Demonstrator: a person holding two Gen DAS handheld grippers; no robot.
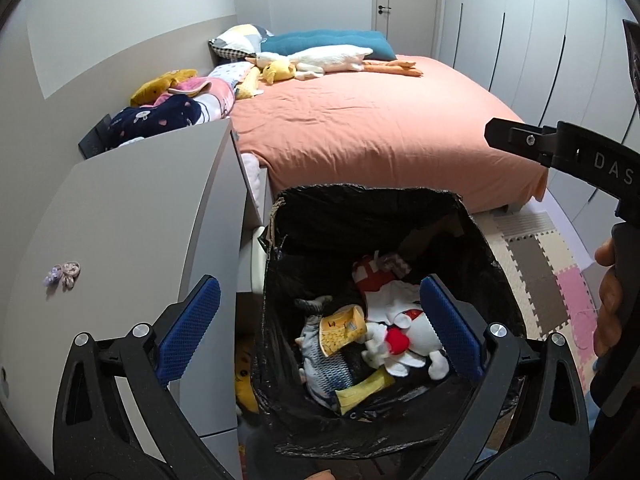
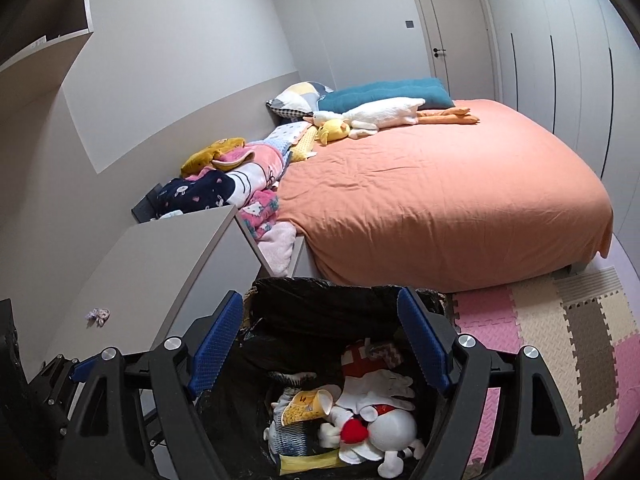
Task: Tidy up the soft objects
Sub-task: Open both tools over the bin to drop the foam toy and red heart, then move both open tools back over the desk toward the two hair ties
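Above the bin (image 1: 372, 208), both grippers tilt downward, left (image 1: 320, 328) and right (image 2: 320, 344) spread wide and empty (toys (image 2: 376, 432) lie inside); goose (image 1: 320, 58) at 12 o'clock.

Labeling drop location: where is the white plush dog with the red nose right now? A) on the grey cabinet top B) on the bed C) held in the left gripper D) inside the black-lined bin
D: the white plush dog lies among other toys inside the black-lined bin, with both grippers open above it.

Plush goose (image 2: 376, 114) atop orange bed (image 2: 460, 200)
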